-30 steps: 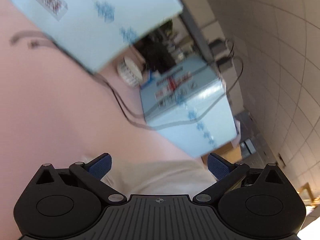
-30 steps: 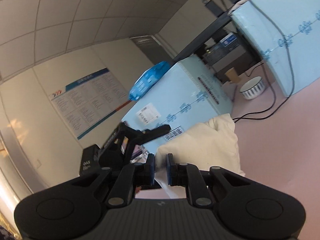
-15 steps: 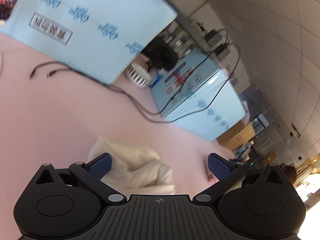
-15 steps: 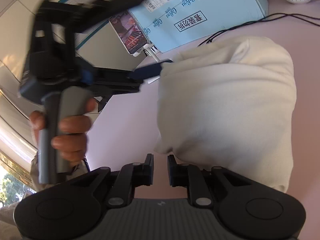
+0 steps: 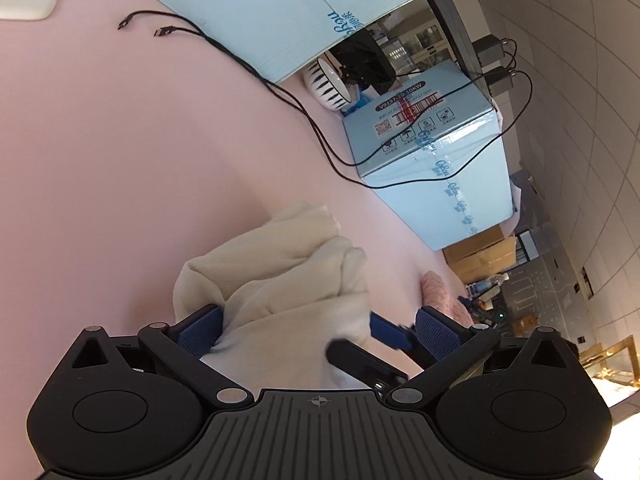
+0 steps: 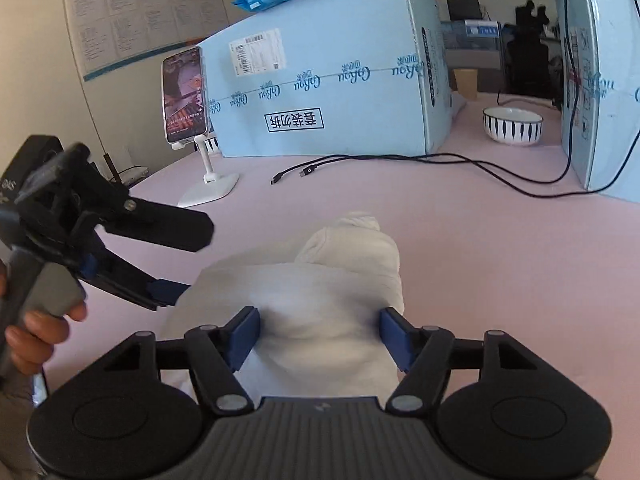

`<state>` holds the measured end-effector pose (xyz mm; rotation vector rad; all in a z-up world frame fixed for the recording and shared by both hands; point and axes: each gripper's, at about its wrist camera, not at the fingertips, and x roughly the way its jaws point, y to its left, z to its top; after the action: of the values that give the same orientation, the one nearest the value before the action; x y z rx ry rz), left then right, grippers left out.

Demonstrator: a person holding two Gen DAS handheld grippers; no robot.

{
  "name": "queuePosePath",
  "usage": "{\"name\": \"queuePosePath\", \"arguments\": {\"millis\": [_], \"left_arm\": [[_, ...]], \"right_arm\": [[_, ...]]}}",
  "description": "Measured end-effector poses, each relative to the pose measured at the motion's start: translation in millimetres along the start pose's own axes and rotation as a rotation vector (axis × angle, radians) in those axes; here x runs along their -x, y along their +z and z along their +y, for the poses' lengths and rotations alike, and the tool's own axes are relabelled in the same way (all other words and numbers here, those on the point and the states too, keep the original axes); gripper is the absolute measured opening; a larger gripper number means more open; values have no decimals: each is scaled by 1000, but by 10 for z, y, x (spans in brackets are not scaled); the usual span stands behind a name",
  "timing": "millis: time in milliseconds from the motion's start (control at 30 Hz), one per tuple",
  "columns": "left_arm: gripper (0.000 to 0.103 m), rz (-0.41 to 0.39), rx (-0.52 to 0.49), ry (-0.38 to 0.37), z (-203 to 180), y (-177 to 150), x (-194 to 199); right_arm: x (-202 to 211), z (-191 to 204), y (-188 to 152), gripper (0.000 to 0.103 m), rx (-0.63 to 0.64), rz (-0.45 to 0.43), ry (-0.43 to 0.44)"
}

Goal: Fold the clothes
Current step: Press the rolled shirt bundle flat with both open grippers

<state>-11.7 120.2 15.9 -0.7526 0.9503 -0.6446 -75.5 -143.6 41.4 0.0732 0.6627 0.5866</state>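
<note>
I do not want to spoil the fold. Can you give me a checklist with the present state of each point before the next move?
1. Cream garment rests bunched on the pink table, not lifted: ok.
2. Right tongs open, cloth between the fingers, not clamped: ok.
3. Left tongs open, at the garment's edge: ok.
4. Both tongs close together over the same cloth; collision risk: not ok.
5. Black cables lie apart from the garment: ok.
6. Fold neat and flat: not ok, the cloth is lumpy.
</note>
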Motion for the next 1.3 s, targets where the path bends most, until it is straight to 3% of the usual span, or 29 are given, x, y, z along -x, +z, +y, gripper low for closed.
{"name": "queuePosePath", "arguments": {"millis": [133, 200, 267, 300, 367, 433, 500, 533, 567, 767, 1300], "left_arm": [[102, 37, 63, 15, -93, 74, 117], [103, -65, 48, -65, -188, 191, 351], [103, -186, -20, -72, -334, 249, 513], [103, -206, -53, -38, -404, 270, 490], [103, -103, -48, 18, -335, 268, 160], [103, 18, -9, 65, -173, 207, -217], [103, -28, -45, 55, -91, 58, -332], [103, -28, -76, 74, -137, 28, -334], [103, -26, -101, 91, -175, 2, -336], [103, -7, -55, 88, -128, 48, -337], [103, -17, -94, 137, -214, 7, -392]], "right_arm": [[56, -86, 53, 75, -55, 2, 50], [249, -170, 57, 85, -102, -65, 77], [418, -224, 97, 103, -106, -190, 81], [434, -217, 128, 103, -97, -210, 72], [283, -157, 205, 103, -50, -147, 83], [14, -153, 231, 103, -34, -17, 114], [-313, -197, 188, 103, -104, 152, 138], [-421, -307, 122, 103, -205, 158, 180], [-411, -351, 107, 103, -226, 118, 209], [-428, -336, 131, 103, -189, 137, 215], [-418, -263, 76, 103, -161, 108, 191]]}}
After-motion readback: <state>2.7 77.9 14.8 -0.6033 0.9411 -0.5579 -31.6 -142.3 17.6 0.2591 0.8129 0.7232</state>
